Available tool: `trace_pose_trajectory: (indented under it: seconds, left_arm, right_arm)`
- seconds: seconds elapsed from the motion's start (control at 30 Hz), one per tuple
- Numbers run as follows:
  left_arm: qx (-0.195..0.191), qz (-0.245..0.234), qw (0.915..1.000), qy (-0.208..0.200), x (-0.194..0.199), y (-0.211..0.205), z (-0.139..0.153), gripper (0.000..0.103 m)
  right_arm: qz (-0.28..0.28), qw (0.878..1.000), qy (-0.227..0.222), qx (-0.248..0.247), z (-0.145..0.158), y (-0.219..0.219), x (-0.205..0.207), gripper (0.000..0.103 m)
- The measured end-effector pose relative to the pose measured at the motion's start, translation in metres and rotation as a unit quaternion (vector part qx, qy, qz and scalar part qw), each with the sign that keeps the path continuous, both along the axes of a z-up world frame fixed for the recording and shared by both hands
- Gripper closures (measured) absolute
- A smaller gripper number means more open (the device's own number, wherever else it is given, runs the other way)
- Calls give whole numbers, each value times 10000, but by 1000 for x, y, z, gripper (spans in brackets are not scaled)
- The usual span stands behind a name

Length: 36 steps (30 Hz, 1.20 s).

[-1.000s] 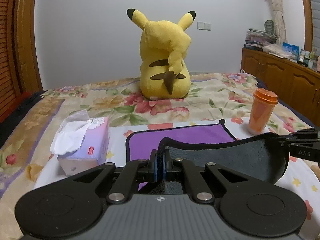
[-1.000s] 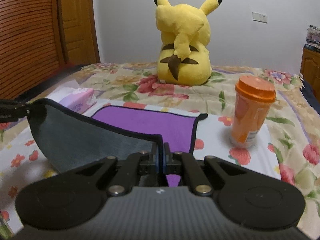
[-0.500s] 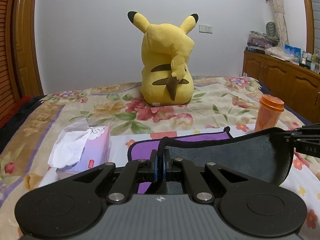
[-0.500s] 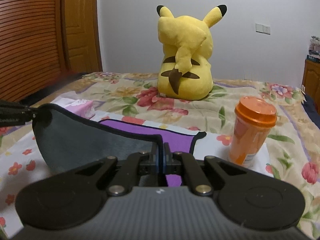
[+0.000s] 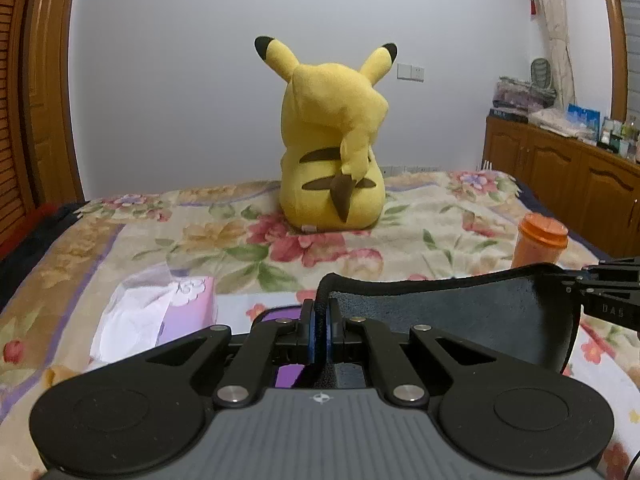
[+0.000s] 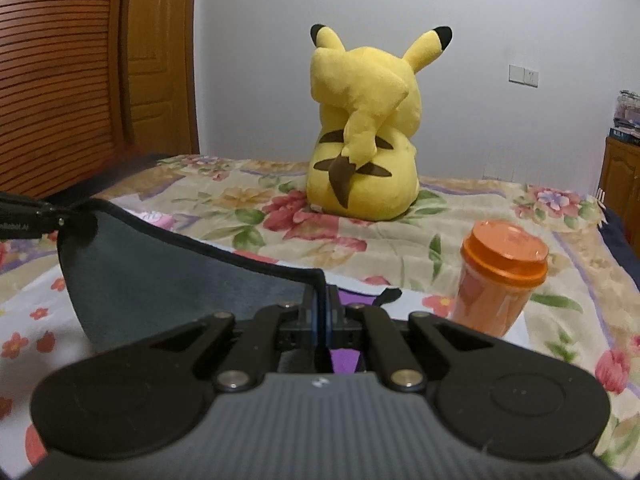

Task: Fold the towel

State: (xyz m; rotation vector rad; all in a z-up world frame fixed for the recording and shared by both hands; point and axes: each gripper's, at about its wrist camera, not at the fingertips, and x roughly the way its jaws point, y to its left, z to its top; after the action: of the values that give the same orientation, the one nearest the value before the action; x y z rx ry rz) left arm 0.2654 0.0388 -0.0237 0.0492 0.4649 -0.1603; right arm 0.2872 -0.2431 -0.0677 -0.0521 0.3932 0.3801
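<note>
A: What's in the L wrist view that the R doesn't get?

B: Pale purple tissue box (image 5: 176, 312) w/ white tissue sticking out, near left on the floral bedspread (image 5: 240, 240); in the R view only a sliver shows behind the cloth. R view shows more of the slatted wooden door (image 6: 52, 80) at left.

A: Counts?

B: 1 yellow plush toy w/ black-tipped ears (image 5: 332, 140) at the far side, 1 orange lidded plastic cup (image 6: 500, 276) at right, 1 tissue box, 1 towel, 2 grippers.

A: Towel?

B: Dark grey microfibre towel w/ black trim, purple on its other face (image 5: 460, 312), lifted off the bed near the cameras, top edge hanging between both grippers, purple part (image 6: 344, 360) lower down.

A: Grips?

B: Left gripper (image 5: 319, 330) pinched tight on one top corner, right gripper (image 6: 320, 320) pinched tight on the other.
</note>
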Motion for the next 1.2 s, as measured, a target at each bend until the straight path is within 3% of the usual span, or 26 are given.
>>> trace_pose_trajectory:
  seconds: [0.53, 1.2]
  left_arm:
    - [88, 153, 9995, -272, 34, 1, 10, 95]
    - [210, 414, 9987, -197, 92, 5, -37, 95]
  right_arm:
    - [-3, 9993, -334, -168, 8, 6, 28, 99]
    - [-178, 9983, -331, -454, -31, 16, 75, 99]
